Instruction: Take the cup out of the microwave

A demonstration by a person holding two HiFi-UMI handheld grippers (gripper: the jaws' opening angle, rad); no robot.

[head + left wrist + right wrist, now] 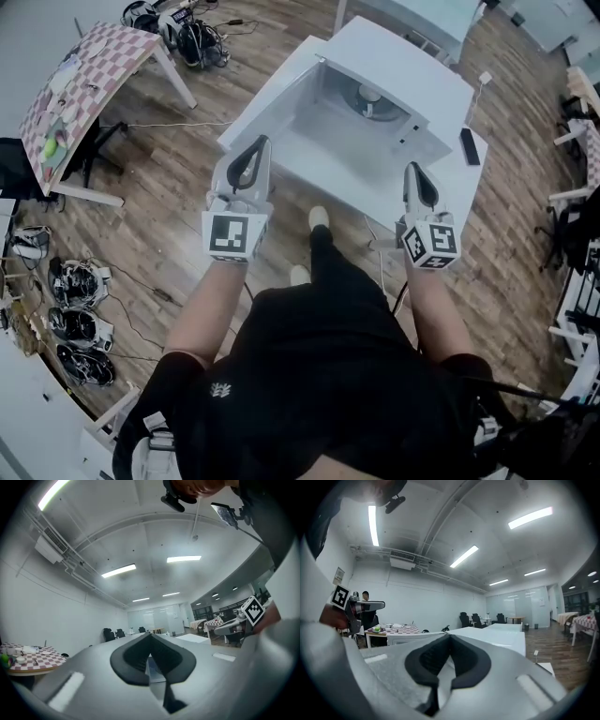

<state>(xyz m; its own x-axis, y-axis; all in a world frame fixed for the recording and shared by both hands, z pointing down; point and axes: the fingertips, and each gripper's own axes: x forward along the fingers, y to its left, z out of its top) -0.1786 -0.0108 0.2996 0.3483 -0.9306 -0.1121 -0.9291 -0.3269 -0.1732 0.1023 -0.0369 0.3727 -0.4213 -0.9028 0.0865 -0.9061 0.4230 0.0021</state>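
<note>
The white microwave stands open toward me on a white table in the head view. Inside its pale cavity lies a round light thing; I cannot tell whether it is the cup. My left gripper is held just short of the cavity's left front corner, and my right gripper is at its right front corner. Both are shut with nothing held. In the left gripper view the dark pads of the left gripper meet at the tip, and those of the right gripper do the same in its own view.
A black slab lies on the low white surface to the right of the microwave. A checkered table stands at the far left, with headsets and cables on the wooden floor beside it. More gear lies on the floor at the left.
</note>
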